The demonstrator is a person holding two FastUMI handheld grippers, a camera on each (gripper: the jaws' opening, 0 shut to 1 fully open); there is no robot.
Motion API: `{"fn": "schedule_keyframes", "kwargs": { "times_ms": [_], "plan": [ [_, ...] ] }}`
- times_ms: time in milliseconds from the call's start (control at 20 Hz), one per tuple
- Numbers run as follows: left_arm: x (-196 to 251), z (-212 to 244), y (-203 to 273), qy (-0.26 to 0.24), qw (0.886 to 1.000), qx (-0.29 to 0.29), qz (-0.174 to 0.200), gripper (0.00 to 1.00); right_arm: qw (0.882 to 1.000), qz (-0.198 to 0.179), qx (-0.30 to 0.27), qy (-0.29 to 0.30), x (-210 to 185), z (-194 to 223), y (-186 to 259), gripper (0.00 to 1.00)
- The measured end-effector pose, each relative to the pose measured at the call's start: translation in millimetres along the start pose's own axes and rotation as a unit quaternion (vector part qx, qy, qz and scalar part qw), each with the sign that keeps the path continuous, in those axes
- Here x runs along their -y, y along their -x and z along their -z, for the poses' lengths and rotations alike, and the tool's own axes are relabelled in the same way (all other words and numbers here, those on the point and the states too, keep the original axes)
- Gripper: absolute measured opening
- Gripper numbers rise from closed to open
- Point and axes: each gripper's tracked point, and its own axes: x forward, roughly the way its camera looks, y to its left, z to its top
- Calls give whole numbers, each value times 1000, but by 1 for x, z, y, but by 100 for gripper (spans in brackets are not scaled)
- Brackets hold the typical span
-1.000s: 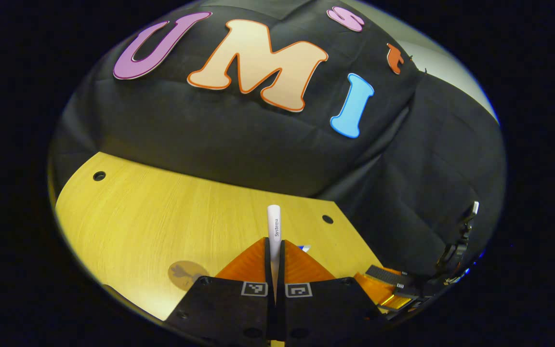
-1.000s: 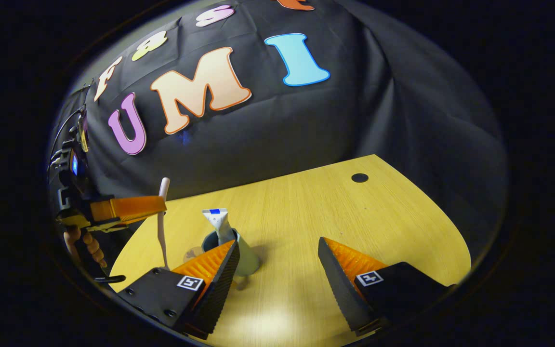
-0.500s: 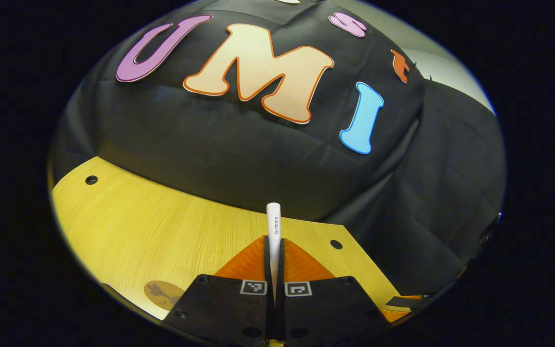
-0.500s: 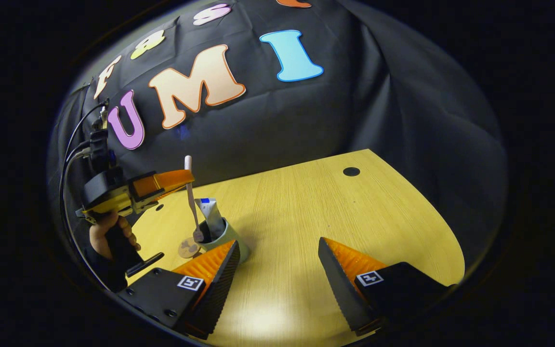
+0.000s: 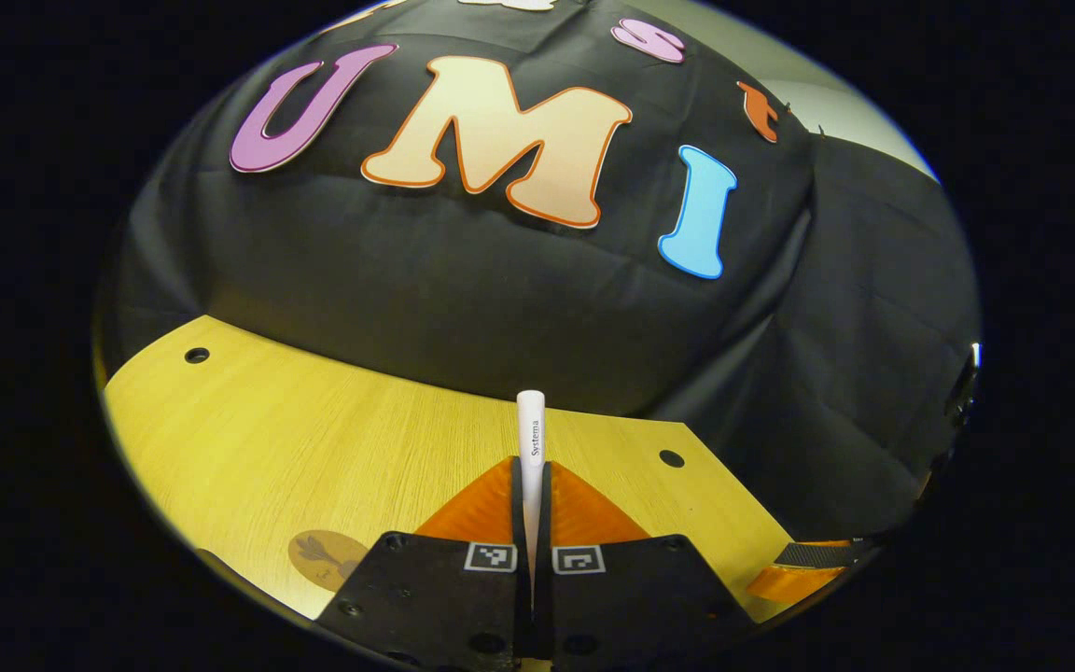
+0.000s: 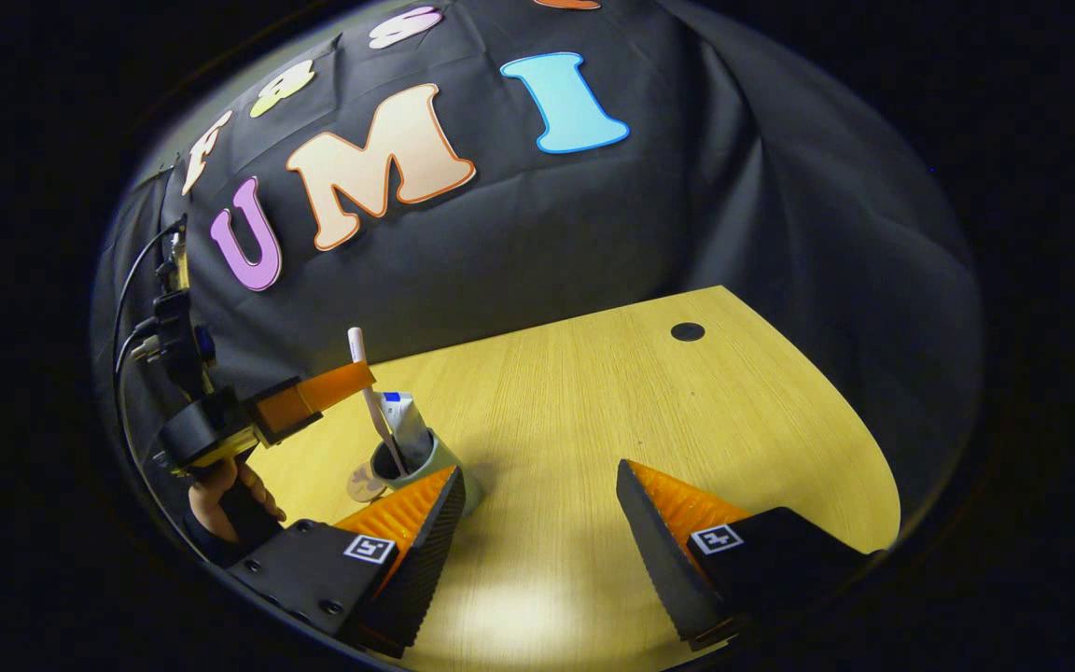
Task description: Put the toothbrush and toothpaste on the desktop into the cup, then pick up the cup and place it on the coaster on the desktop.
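My left gripper (image 5: 532, 476) is shut on a white toothbrush (image 5: 530, 439), whose handle end sticks up between the fingers. In the right gripper view the left gripper (image 6: 351, 375) holds the toothbrush (image 6: 371, 401) tilted, with its lower end inside the pale green cup (image 6: 439, 460). A toothpaste tube (image 6: 404, 425) stands in the cup. A round brown coaster (image 6: 365, 483) lies just left of the cup; in the left gripper view the coaster (image 5: 325, 553) is at the lower left. My right gripper (image 6: 539, 499) is open, low over the desk, right of the cup.
The yellow wooden desktop (image 6: 649, 411) has round cable holes (image 6: 687, 331) near its back edge. Black cloth walls close it in behind. A hand (image 6: 225, 495) holds the left gripper at the far left of the right gripper view.
The left gripper carried the toothbrush rightward over the cup and lowered its end into it. The right gripper stayed open and almost still.
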Motion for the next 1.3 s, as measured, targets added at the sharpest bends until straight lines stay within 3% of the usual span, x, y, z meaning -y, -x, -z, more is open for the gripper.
{"fn": "schedule_keyframes", "kwargs": {
  "times_ms": [50, 250, 400, 500, 550, 600, 750, 1300],
  "plan": [
    [3, 2, 5, -4, 1000, -2, 1, 0, 1000, -4, -7, -2, -3, 2, -1, 99],
    [11, 15, 28, -14, 1000, -20, 7, 3, 999, -27, -36, 3, -23, 8, -6, 99],
    [12, 27, 46, -8, 999, -37, 8, 4, 997, -47, -61, 17, -40, 16, -7, 94],
    [11, 27, 55, -10, 999, -36, 6, 11, 994, -58, -86, 28, -53, 25, -10, 98],
    [7, 27, 61, -14, 999, -35, 3, 28, 992, -61, -100, 35, -62, 31, -11, 94],
    [2, 25, 66, -21, 999, -34, -1, 45, 990, -60, -118, 44, -67, 37, -13, 99],
    [-22, 21, 87, -39, 998, -35, -26, 96, 981, -59, -172, 73, -86, 58, -19, 99],
    [-137, 1, 155, -56, 994, -22, -95, 95, 947, -10, -304, 107, -125, 98, -70, 98]
  ]
}}
